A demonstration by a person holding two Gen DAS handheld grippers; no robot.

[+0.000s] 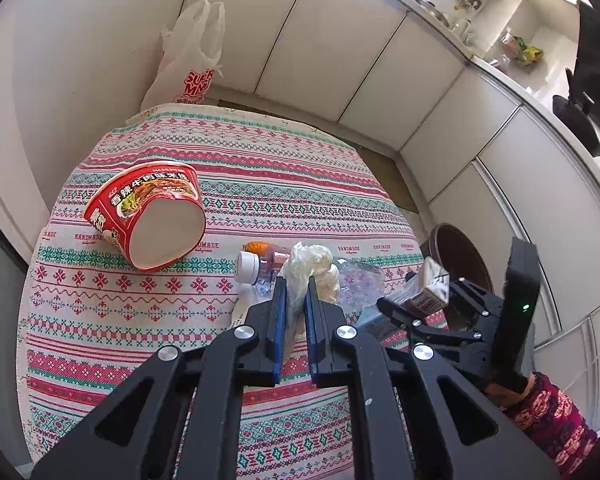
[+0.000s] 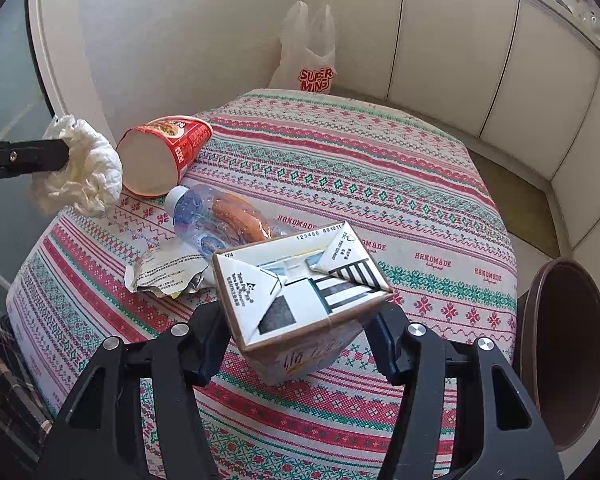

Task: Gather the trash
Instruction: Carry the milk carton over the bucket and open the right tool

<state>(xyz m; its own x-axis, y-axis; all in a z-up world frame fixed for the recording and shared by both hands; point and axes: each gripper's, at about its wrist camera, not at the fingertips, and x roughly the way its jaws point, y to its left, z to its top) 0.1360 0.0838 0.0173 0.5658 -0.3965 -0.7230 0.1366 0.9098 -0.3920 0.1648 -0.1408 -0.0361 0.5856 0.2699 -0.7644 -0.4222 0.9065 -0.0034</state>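
Your left gripper [image 1: 296, 300] is clamped narrow on the crumpled tissue [image 2: 84, 172], lifted above the table [image 2: 380, 168]. Your right gripper [image 2: 300, 344] brackets the carton [image 2: 300, 280]; contact unclear. The brown bin [image 2: 568, 352] stands just beside the table for disposal.

The left gripper [image 1: 296, 292] is clamped on crumpled tissue [image 1: 312, 268], while the right gripper's [image 2: 300, 336] jaws are set around a carton [image 2: 300, 280], both angled downward.

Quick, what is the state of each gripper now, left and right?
Left gripper: shut on the crumpled tissue.
Right gripper: shut on the drink carton.
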